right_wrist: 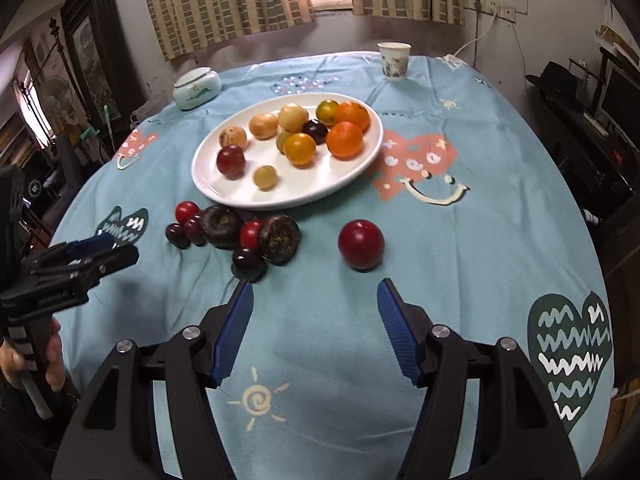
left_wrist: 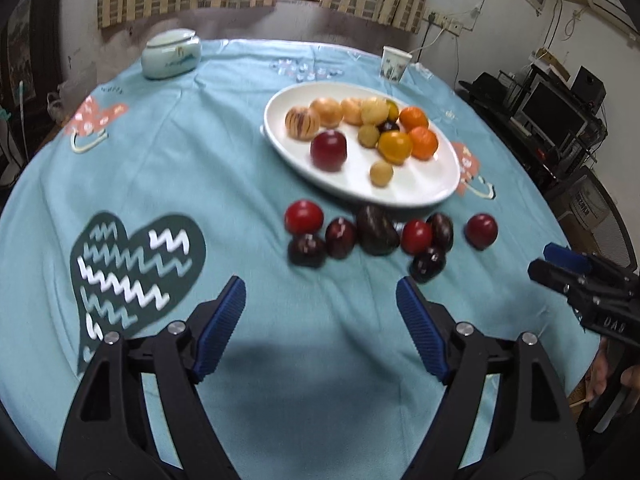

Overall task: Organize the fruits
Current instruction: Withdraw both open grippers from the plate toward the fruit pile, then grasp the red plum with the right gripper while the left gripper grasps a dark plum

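Observation:
A white oval plate (left_wrist: 420, 178) (right_wrist: 308, 186) on the blue tablecloth holds several fruits: oranges, yellow ones, a red plum (left_wrist: 329, 150) (right_wrist: 231, 161) and a dark one. On the cloth in front of the plate lies a cluster of dark and red fruits (left_wrist: 376, 232) (right_wrist: 222, 222). One red plum (left_wrist: 481, 231) (right_wrist: 361, 244) lies apart to its right. My left gripper (left_wrist: 319, 285) hovers open and empty just short of the cluster. My right gripper (right_wrist: 316, 284) is open and empty, a little short of the lone plum. Each gripper also shows side-on in the other's view: left gripper (right_wrist: 104, 250), right gripper (left_wrist: 560, 266).
A pale ceramic lidded jar (left_wrist: 171, 54) (right_wrist: 197, 88) stands at the table's far left and a paper cup (left_wrist: 395, 63) (right_wrist: 394, 60) at the far right. Shelves with electronics (left_wrist: 560, 116) stand beyond the table's right edge. Curtains hang behind.

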A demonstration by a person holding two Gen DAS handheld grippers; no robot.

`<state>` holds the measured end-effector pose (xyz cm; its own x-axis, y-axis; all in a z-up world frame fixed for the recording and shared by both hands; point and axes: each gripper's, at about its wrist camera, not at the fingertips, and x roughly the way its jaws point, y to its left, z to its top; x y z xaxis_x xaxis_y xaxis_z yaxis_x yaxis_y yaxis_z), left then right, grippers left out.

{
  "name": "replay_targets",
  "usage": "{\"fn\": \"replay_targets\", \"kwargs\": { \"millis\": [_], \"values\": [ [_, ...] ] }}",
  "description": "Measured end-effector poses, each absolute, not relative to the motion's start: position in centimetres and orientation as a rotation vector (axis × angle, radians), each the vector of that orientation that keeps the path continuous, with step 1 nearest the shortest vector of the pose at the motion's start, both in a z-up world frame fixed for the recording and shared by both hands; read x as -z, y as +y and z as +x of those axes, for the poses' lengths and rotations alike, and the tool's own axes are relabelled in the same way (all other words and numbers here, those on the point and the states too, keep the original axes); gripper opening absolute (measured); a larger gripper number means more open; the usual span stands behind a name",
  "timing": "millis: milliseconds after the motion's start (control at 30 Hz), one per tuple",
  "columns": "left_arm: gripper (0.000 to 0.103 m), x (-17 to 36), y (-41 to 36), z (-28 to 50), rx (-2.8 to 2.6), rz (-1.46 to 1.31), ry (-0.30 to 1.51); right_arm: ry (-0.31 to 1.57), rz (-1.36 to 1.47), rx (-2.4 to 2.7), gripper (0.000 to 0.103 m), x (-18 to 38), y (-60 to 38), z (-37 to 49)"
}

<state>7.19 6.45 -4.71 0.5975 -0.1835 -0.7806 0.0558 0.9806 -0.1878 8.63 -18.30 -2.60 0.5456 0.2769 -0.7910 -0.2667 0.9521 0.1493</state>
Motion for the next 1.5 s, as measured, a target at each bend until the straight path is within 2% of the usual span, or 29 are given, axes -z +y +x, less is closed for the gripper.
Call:
{"fn": "replay_targets", "kwargs": {
  "millis": [533,567,600,633,1133,1200,1267,1500],
  "values": [
    [0.079,6.2,7.1,7.6,0.106,-0.144,0.954,1.035,-0.021,-0.253,0.064,8.8,-18.5,16.5],
    [0.079,6.2,7.1,7.7,0.106,-0.142,0.955,1.037,-0.007,-0.263,0.059,9.1,-18.4,16.7],
    [0.079,6.3,7.0,7.8,0.104,-0.138,0.957,1.016,-0.021,-0.268,0.046,9.0,-18.3,16.6],
    [0.079,6.3,7.0,8.1,0.102,-0.13,0.958,1.021,-0.042,-0.268,0.039,8.9,-18.0,16.6],
    [0.078,9.1,6.5,12.7,0.073,-0.078,1.003,0.987,0.039,-0.417,0.039,5.5,-16.8,10.9],
    [0.074,9.2,6.5,12.9,0.073,-0.086,1.008,0.987,0.045,-0.424,0.039,5.6,-16.7,10.7],
    [0.062,9.4,6.5,13.0,0.075,-0.088,1.015,0.988,0.052,-0.428,0.039,5.6,-16.7,10.7],
    [0.059,9.3,6.1,13.4,0.074,-0.068,0.997,0.999,0.066,-0.434,0.039,5.8,-16.6,10.7]
  ]
}}
